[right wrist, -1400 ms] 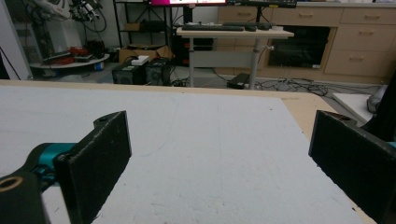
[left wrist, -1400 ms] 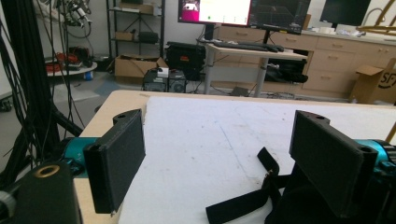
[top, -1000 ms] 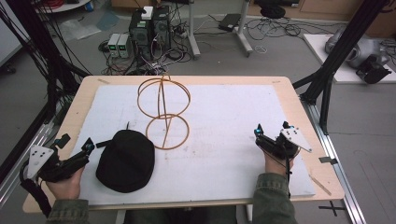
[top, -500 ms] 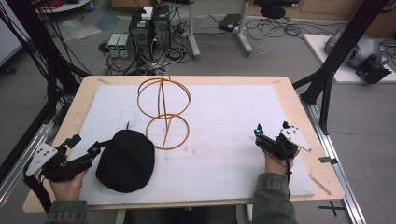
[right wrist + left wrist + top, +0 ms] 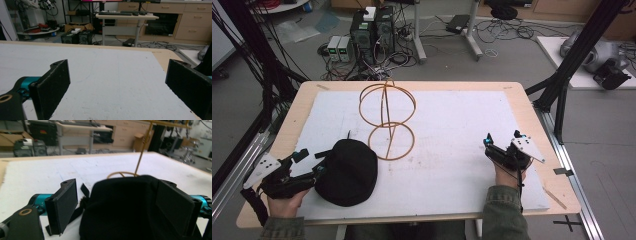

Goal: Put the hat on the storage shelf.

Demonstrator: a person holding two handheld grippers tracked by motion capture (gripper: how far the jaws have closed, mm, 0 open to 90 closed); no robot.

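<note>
I stand at the near edge of a light wooden table [image 5: 292, 131] covered by a white sheet [image 5: 462, 135]. My left gripper [image 5: 312, 162] lies by the near left corner, jaws spread wide, pointing toward the table's middle. A soft black fabric cap [image 5: 348, 171] sits on the sheet near the near edge, left of centre. In the left gripper view the cap [image 5: 125, 207] lies between my two black jaws; the right-hand jaw stands close against its side, the left-hand jaw stands apart from it with white sheet visible in the gap. I cannot tell whether either pad touches the fabric. A short black strap of the cap shows beside the left-hand jaw.

Just behind the cap stands a thin orange wire stand of linked hoops [image 5: 387, 120], upright, its base ring flat on the sheet, left of the table's centre; its stem [image 5: 143, 147] rises beyond the cap.

My right gripper [image 5: 502, 142] rests near the right edge, toward the near right corner, well apart from the cap. Its jaws are spread wide over bare sheet [image 5: 112, 82], holding nothing.
</note>
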